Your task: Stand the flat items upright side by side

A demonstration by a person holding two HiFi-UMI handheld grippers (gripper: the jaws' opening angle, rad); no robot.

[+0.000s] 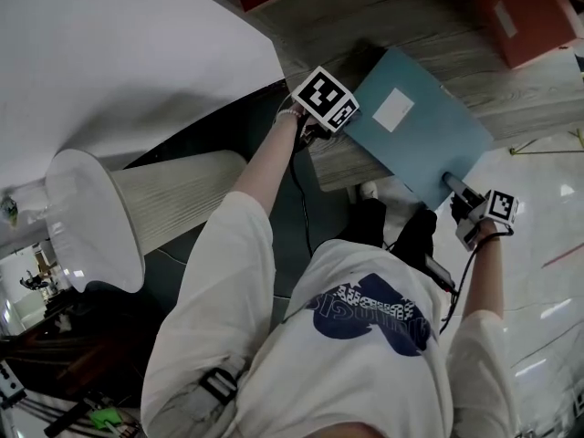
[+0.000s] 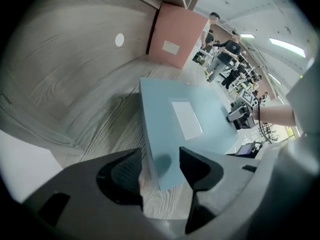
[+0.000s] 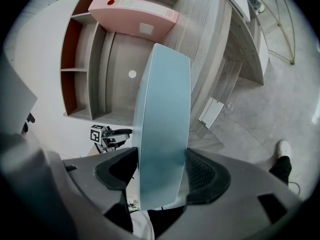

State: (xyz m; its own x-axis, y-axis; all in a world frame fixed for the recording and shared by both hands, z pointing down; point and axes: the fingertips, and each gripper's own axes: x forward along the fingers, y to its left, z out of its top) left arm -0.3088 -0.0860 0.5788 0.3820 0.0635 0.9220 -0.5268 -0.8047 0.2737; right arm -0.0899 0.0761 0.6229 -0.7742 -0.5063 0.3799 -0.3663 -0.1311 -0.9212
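Note:
A light blue flat folder with a white label lies on the wooden desk, its near corner hanging past the edge. My right gripper is shut on that overhanging end; in the right gripper view the folder's edge fills the gap between the pads of the right gripper. My left gripper points down over the folder's left corner. Its jaws stand open in the left gripper view, with the blue folder's corner below the gap. A pink folder stands at the desk's back.
The pink folder leans by a shelf unit with open compartments. A white cable hole marks the desk top. People stand far off. A white curved counter is at my left; tiled floor is on my right.

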